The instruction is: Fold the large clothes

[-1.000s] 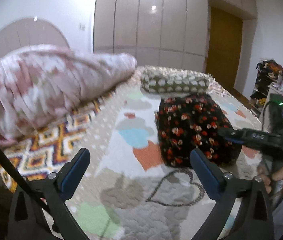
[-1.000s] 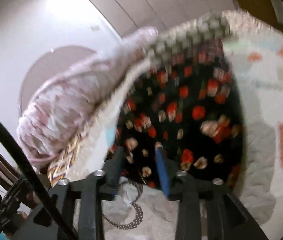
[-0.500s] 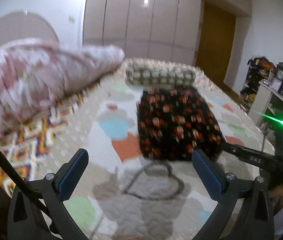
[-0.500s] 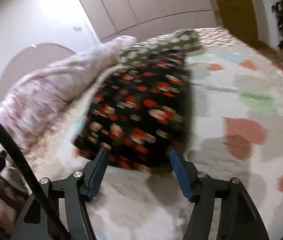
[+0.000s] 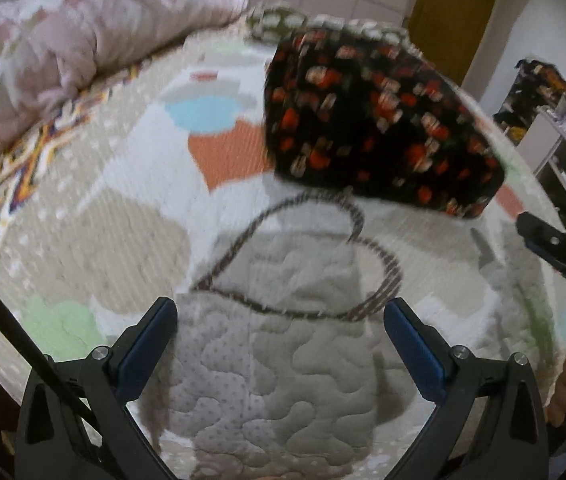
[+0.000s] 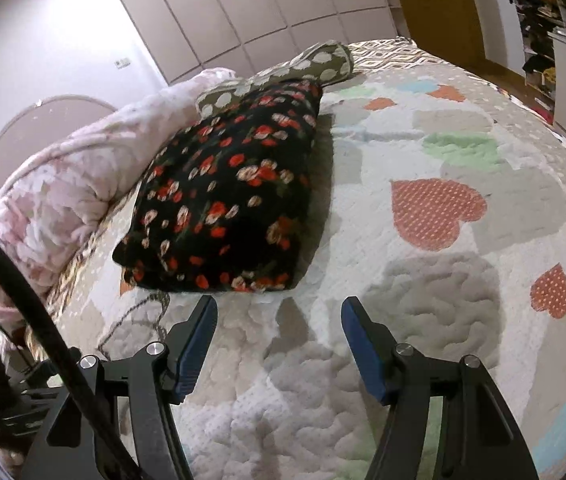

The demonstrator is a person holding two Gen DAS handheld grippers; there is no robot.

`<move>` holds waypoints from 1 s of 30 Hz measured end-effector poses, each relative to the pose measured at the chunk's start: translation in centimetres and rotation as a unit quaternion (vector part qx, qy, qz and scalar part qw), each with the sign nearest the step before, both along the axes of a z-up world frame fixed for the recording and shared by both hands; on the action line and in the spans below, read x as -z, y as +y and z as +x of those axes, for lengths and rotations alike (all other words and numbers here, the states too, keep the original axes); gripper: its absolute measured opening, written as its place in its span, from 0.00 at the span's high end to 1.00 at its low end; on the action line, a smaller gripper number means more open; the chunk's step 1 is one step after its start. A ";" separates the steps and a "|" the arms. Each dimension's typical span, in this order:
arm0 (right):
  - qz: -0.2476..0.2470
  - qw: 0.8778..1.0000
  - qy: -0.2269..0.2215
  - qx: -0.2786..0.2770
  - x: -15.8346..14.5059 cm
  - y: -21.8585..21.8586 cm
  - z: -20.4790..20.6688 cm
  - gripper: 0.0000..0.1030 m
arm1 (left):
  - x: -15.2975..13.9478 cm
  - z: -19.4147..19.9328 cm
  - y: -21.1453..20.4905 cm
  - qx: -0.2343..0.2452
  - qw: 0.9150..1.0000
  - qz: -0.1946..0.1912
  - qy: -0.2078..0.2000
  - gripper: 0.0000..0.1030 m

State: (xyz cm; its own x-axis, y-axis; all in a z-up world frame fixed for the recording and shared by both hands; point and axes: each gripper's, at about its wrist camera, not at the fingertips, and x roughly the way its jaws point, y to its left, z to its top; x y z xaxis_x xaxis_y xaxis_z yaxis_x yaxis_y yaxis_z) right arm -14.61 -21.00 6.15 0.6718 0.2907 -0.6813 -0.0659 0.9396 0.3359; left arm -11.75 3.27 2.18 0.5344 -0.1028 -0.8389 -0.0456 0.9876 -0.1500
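A folded black garment with red and cream flowers (image 5: 379, 120) lies on the quilted bedspread (image 5: 283, 360); it also shows in the right wrist view (image 6: 227, 204). My left gripper (image 5: 279, 312) is open and empty, low over the bedspread, well short of the garment. My right gripper (image 6: 279, 312) is open and empty, just in front of the garment's near edge, not touching it. The other tool shows at the right edge of the left wrist view (image 5: 555, 244).
A folded olive spotted piece (image 6: 283, 72) lies behind the garment. A rolled pink blanket (image 5: 63, 52) fills the bed's left side. Shelves with clutter (image 6: 551, 40) stand at the right. A wooden door (image 5: 451, 12) and wardrobe panels (image 6: 243, 12) lie beyond the bed.
My right gripper opened, let go of the garment and drew back from it. My left gripper tilted down toward the bedspread. The garment lies folded on the bed.
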 end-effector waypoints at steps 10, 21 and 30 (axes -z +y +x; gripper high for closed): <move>-0.043 0.999 0.005 -0.012 0.5 2.1 -1.3 0.33 | 1.6 0.0 -1.1 0.001 0.999 0.040 0.001 0.00; -0.054 0.998 0.012 0.016 0.1 1.2 -2.3 0.30 | 1.8 0.4 -1.9 0.004 0.998 0.070 0.002 0.00; -0.086 0.996 0.009 0.023 -0.1 1.6 -2.8 0.28 | -0.4 -1.6 -2.4 0.002 0.998 0.059 -0.005 0.00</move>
